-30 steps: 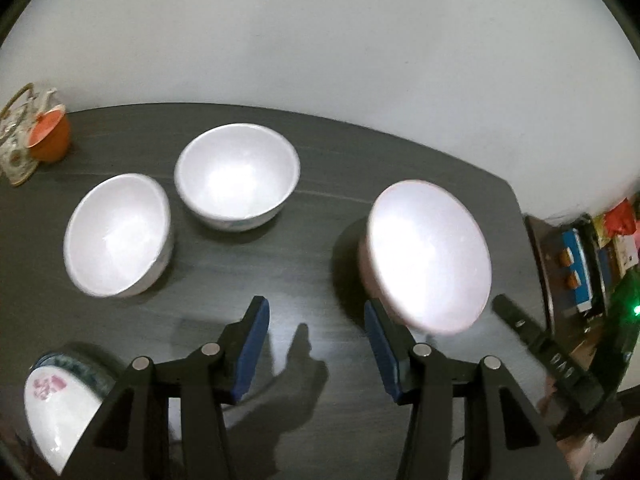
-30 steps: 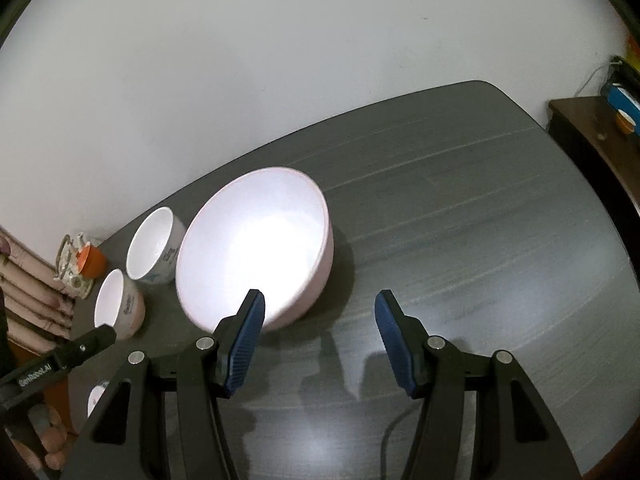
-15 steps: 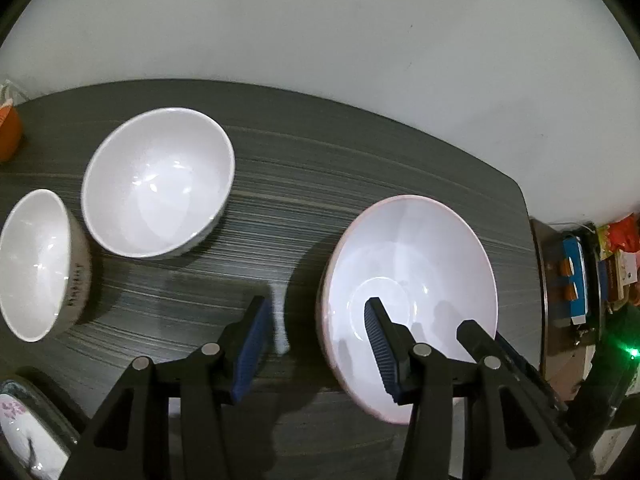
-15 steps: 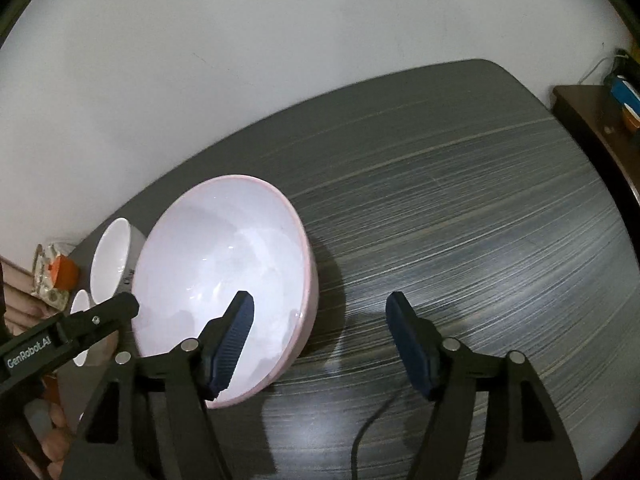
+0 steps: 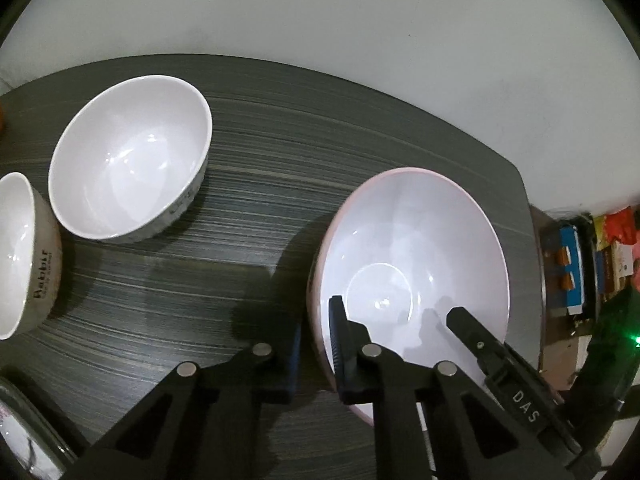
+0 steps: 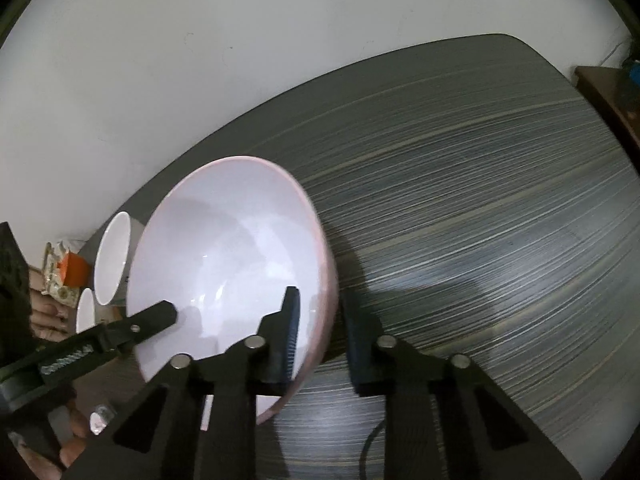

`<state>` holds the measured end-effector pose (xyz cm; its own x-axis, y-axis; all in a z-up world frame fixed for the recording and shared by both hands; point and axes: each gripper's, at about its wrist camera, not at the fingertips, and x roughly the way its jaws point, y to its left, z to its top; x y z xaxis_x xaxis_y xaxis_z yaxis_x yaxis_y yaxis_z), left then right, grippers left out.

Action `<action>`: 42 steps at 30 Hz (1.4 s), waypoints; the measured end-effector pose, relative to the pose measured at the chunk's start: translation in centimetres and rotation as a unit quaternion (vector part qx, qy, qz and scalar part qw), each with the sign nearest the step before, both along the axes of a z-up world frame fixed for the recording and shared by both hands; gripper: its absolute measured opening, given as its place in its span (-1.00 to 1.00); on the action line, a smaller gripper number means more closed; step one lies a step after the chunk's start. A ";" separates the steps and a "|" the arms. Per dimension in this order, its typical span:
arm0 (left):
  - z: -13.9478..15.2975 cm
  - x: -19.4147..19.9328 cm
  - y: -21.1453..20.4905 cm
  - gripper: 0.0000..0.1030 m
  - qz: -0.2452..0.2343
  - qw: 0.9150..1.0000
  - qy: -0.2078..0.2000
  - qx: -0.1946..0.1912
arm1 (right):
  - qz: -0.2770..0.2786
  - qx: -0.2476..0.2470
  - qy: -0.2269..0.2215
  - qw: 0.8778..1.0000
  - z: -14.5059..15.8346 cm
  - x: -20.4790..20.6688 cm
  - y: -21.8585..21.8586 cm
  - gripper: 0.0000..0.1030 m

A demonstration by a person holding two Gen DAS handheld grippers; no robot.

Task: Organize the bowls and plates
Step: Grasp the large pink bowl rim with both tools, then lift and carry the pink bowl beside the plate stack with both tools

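A large pink-rimmed bowl stands on the dark striped table. My left gripper straddles its near left rim, one finger outside and one inside, jaws closing with the pads pressed on the wall. In the right wrist view the same bowl has my right gripper on its near right rim, jaws closing and gripping the wall likewise. Each gripper's finger shows in the other's view. A white bowl and a smaller bowl lettered "Rabbit" stand to the left.
A patterned plate lies at the table's near left corner. An orange cup stands at the far left end. A low cabinet with boxes stands past the table's right edge. A wall runs behind the table.
Both grippers came down and forward onto the pink bowl. Their jaws, wide apart before, have narrowed onto the bowl's rim from opposite sides.
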<state>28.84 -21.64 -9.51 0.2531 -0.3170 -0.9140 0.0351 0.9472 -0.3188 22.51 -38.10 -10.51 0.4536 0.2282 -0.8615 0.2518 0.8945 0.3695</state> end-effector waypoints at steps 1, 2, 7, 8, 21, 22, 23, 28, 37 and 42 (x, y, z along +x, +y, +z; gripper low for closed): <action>0.2 -0.3 0.3 -0.77 0.000 1.000 -0.001 -0.001 | 0.001 -0.002 -0.001 1.000 0.0 0.0 0.2 -0.65; 0.4 -0.5 0.3 -0.77 -0.003 1.000 -0.002 0.000 | 0.001 -0.003 -0.001 1.000 0.1 -0.2 0.2 -0.64; 1.3 -1.8 0.4 -0.77 -0.007 1.000 -0.010 0.003 | 0.003 -0.017 -0.011 1.000 1.5 -1.0 0.8 -0.64; 1.7 -2.3 0.6 -0.76 -0.007 1.000 -0.012 0.004 | 0.002 -0.016 -0.012 1.000 1.8 -1.3 0.9 -0.64; 4.9 -9.7 5.0 -0.76 -0.002 0.999 -0.026 0.020 | 0.016 -0.001 -0.019 1.000 4.6 -6.7 4.7 -0.63; 4.9 -10.2 5.2 -0.76 0.000 0.999 -0.025 0.020 | 0.017 -0.001 -0.019 1.000 4.7 -7.3 5.0 -0.63; 5.0 -10.7 5.6 -0.76 0.002 1.000 -0.023 0.019 | 0.019 -0.002 -0.018 1.000 4.9 -7.7 5.6 -0.63; 5.4 -13.9 7.2 -0.77 0.004 0.999 -0.021 0.025 | 0.027 -0.003 -0.012 1.000 5.1 -10.2 7.7 -0.63; 5.3 -18.0 9.5 -0.76 0.014 0.999 -0.011 0.026 | 0.047 -0.001 0.006 0.999 4.7 -14.4 10.4 -0.62; 4.8 -19.5 10.5 -0.76 0.018 0.999 -0.006 0.029 | 0.053 0.003 0.010 0.999 4.4 -15.8 11.2 -0.60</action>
